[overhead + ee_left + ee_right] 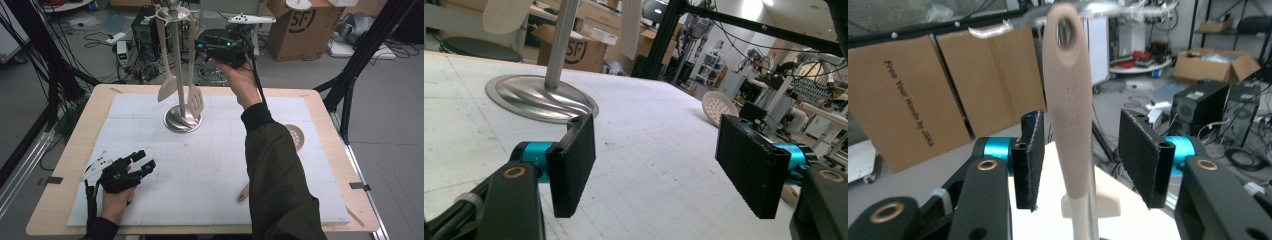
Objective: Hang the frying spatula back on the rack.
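Note:
A metal utensil stand (182, 120) sits at the back middle of the white mat. Two beige utensils hang from its top hooks: a plain spatula (166, 85) and a slotted spatula (195, 100). My right gripper (207, 47) is raised beside the slotted spatula's handle. In the right gripper view that handle (1068, 100) hangs from its hook between the jaws of my right gripper (1080, 160), with a gap at each pad. My left gripper (142, 162) rests open on the mat at front left. It faces the stand's base (541, 97), and my left gripper (656, 165) holds nothing.
A beige round slotted spoon (296, 136) lies on the mat at the right, partly hidden by the right sleeve; its head (720, 107) is also seen from the left gripper. Cardboard boxes (302, 25), cables and black frame posts stand beyond the table's far edge.

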A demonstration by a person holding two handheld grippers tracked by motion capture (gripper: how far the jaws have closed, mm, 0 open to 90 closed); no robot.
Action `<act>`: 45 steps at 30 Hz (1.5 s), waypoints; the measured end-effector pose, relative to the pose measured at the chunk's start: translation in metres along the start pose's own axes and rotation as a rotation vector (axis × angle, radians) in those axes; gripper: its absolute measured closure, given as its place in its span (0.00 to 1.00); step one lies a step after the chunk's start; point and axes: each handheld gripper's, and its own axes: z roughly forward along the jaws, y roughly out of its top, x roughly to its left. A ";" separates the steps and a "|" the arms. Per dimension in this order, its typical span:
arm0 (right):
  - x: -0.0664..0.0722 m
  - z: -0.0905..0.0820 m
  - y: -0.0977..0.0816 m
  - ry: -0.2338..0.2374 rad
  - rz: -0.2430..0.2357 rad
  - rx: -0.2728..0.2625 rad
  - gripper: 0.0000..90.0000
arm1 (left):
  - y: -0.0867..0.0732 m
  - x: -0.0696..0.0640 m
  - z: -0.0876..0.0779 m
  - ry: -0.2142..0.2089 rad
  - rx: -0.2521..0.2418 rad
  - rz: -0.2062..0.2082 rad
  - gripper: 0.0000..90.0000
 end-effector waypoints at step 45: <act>0.008 0.001 0.023 0.033 0.108 -0.213 1.00 | 0.000 0.000 0.001 -0.005 0.004 0.008 0.36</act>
